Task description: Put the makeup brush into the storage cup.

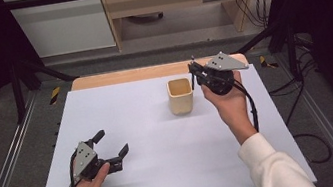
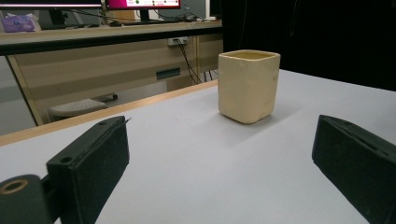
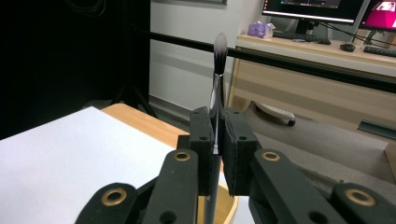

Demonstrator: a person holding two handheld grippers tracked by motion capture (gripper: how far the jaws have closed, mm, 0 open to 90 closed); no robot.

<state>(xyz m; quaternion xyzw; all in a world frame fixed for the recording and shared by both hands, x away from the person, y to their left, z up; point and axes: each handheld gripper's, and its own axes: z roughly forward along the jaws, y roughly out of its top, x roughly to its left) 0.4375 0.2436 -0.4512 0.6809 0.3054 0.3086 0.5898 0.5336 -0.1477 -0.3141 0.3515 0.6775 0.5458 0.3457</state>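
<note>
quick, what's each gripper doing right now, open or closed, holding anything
Left gripper: open, holding nothing.
Right gripper: closed on a thin brush, bristles up, by the cream cup.

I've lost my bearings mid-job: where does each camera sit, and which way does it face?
High view: above the person's side, looking forward and down on the table; both forearms and tongs show.
Left gripper view: rides the left tongs, low over the table, facing the cup between open jaws.
Right gripper view: rides the right tongs, shut on an upright brush, facing desks.
Shared: high and left views both show the cup.
</note>
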